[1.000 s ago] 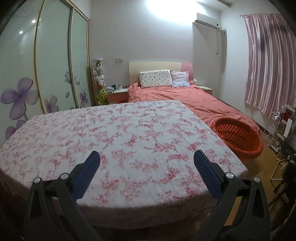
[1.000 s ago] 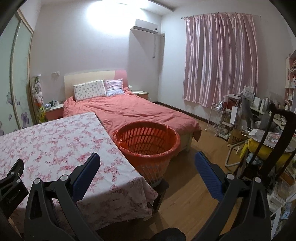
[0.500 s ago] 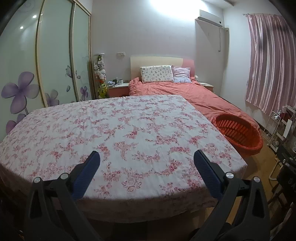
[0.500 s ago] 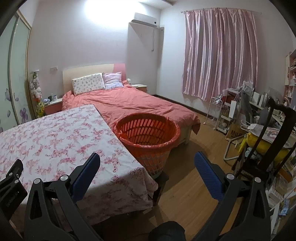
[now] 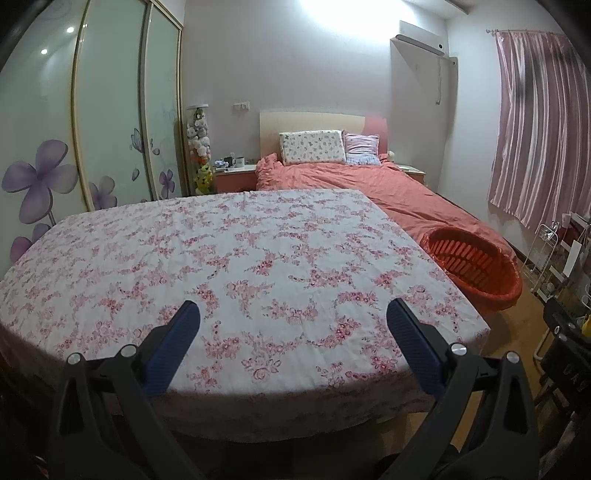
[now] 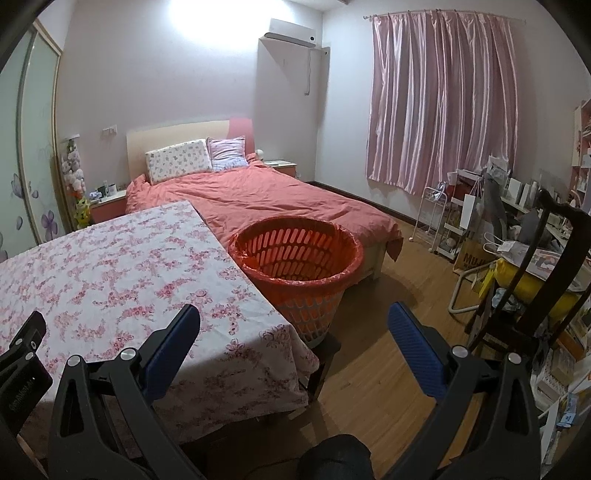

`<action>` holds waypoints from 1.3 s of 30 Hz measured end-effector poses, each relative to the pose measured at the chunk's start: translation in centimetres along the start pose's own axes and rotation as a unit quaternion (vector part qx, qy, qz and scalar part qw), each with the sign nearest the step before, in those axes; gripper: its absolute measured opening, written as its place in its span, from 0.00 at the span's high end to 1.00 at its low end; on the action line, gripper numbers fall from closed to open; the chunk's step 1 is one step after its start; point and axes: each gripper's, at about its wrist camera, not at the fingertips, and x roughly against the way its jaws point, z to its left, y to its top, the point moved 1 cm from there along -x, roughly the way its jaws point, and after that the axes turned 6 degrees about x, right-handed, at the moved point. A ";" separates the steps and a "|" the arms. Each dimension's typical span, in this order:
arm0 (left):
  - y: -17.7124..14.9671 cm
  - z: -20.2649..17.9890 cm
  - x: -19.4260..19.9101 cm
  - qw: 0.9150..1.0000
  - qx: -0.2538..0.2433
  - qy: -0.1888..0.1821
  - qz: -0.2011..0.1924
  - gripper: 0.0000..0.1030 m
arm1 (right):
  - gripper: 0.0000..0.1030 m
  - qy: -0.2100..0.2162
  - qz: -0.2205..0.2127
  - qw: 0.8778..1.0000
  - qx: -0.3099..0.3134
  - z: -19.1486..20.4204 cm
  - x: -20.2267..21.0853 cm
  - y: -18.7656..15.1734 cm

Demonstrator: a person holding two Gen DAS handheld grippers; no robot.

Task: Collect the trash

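Orange basket (image 6: 295, 254) unmoved; both views shifted.

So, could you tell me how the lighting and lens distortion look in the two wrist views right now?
Left wrist view: the ceiling light blows out to white, the wardrobe doors bow from fisheye, and the corners go dark. Right wrist view: the same glare sits top left, while the orange basket stays sharp and evenly lit.

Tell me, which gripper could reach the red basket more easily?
Probably the right gripper: the basket stands almost straight ahead of it. For the left gripper, it sits off to the side, past the table.
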 end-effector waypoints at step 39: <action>0.2 -0.2 1.4 1.000 0.003 0.014 -0.012 0.04 | 0.02 0.013 -0.001 1.000 -0.006 0.2 0.8 0.2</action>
